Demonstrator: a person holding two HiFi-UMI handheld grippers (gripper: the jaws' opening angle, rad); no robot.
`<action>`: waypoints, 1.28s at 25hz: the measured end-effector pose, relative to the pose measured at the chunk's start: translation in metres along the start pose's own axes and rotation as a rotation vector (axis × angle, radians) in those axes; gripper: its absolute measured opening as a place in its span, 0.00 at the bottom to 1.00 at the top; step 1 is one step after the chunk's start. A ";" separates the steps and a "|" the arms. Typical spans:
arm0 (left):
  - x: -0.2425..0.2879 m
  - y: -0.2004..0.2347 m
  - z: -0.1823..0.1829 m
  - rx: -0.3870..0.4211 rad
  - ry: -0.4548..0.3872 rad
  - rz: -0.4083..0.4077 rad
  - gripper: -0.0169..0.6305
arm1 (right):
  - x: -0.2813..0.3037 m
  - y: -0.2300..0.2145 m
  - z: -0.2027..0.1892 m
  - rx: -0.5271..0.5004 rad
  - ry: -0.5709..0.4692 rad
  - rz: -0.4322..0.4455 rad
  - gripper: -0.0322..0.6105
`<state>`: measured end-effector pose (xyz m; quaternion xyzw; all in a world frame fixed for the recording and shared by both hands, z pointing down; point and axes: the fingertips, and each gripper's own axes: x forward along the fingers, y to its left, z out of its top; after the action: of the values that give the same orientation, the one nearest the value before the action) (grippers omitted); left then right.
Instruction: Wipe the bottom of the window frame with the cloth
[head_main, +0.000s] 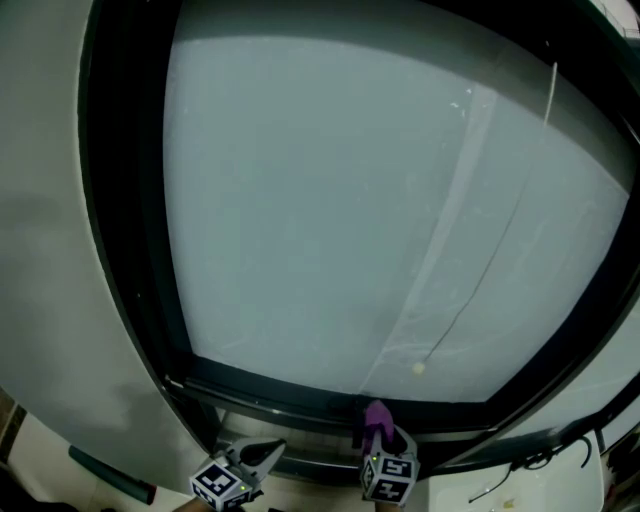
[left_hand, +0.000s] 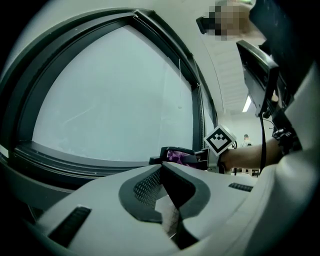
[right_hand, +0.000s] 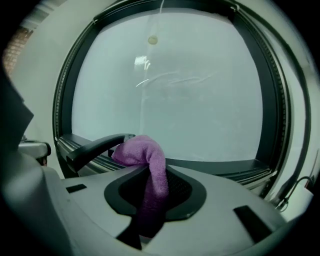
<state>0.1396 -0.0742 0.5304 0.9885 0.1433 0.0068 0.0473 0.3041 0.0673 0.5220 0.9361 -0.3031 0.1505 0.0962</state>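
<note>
A purple cloth (right_hand: 145, 155) is pinched in my right gripper (right_hand: 150, 172), which is shut on it; the cloth's free end bulges up over the jaw tips. In the head view the cloth (head_main: 376, 418) sits right at the dark bottom window frame (head_main: 280, 385), with the right gripper (head_main: 385, 445) just below it. My left gripper (head_main: 265, 455) hangs to its left, below the frame, jaws shut with nothing between them (left_hand: 160, 169). From the left gripper view, the cloth (left_hand: 176, 156) and right gripper show ahead by the bottom frame (left_hand: 75, 160).
Frosted glass (head_main: 350, 200) fills the frame. A thin cord with a small bead (head_main: 418, 368) hangs before the glass. Grey wall (head_main: 50, 250) lies left. Cables (head_main: 540, 460) lie at lower right, a dark object (head_main: 110, 472) at lower left. A person's forearm (left_hand: 250, 152) holds the right gripper.
</note>
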 end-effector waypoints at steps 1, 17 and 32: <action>0.003 -0.001 0.000 0.002 0.001 -0.005 0.03 | 0.001 -0.002 0.000 0.021 0.012 0.011 0.18; 0.019 0.010 0.001 0.004 -0.015 0.004 0.03 | 0.032 0.008 0.032 -0.147 0.117 0.072 0.18; 0.036 0.009 0.007 0.020 -0.009 -0.038 0.03 | 0.030 -0.016 0.012 -0.541 0.276 -0.009 0.18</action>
<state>0.1765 -0.0736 0.5243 0.9861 0.1618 -0.0001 0.0380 0.3392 0.0605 0.5199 0.8485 -0.3123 0.1896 0.3829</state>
